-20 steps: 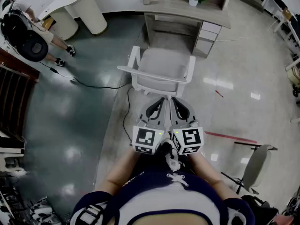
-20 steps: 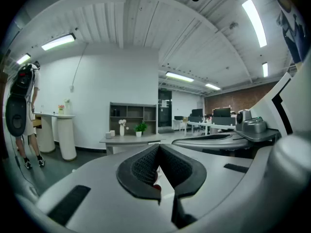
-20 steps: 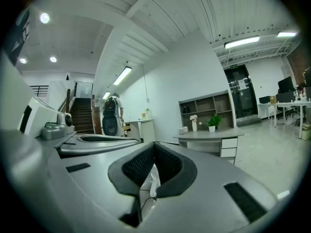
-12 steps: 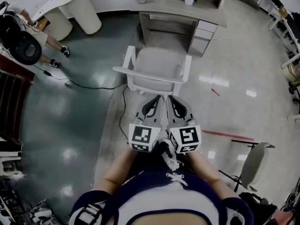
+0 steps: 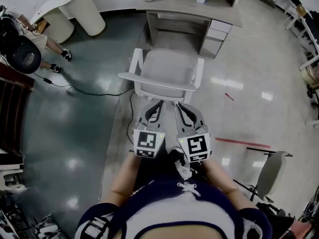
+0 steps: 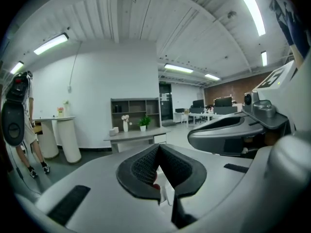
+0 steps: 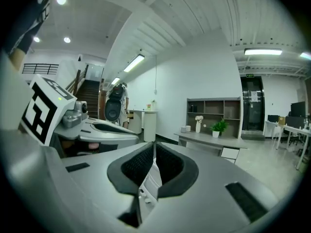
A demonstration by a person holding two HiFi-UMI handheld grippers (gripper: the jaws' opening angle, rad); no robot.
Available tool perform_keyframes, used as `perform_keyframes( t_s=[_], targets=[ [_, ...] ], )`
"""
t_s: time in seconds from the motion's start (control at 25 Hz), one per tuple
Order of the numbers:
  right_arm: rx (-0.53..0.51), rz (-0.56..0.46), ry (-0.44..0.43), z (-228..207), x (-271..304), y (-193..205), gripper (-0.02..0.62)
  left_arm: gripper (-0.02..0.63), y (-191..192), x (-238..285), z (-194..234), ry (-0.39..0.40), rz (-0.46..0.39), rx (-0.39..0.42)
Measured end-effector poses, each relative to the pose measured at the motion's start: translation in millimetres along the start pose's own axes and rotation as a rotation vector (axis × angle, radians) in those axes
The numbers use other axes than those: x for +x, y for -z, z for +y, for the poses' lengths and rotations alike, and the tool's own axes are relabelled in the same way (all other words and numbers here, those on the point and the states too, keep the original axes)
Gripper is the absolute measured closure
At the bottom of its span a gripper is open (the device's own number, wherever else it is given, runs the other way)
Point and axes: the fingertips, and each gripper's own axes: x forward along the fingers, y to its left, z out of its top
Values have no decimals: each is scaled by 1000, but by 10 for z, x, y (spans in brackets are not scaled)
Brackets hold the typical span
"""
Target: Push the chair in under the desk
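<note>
Closing since a moment earlier on the backrest of the chair (image 5: 167, 68), held left tool (image 5: 158, 103) and right tool (image 5: 178, 106) side by side just behind it, jaws of both pressed together on nothing; found chair before the desk (image 5: 189, 6), seat outside the kneehole, push judged imminent.

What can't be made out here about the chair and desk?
- Chair base: head view, hidden under its seat.
- Whether left gripper and right gripper touch the chair back: head view too steep; gripper views filled by their own bodies.
- Desk far side: head view, cut off by top edge.
</note>
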Motion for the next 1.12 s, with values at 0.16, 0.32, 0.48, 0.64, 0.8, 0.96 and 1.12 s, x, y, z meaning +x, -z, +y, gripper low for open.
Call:
perform_keyframes(
  t_s=[0.16,0.32,0.48,0.64,0.8,0.96,1.12],
  targets=[
    [12,61,-13,-38,297,160,583,596,99,207,281,65,29,-28],
    [11,132,-10,-80,604,312,583,595,202,426,511,112,74,37],
    [-39,219,-8,-101,896,487,583,593,366,632,692,180,138,87],
    [-137,305,-36,-93,1148,651,583,497,597,803,787,260,218,158],
    [-240,385,-65,-51,1350,822,563,453,795,905,864,319,280,301],
    [-299,459,-87,-34,1529,1018,480,404,1056,980,946,368,351,481],
    [-375,535,-109,-22,1685,1242,454,388,1325,1060,1073,411,413,621]
  ],
)
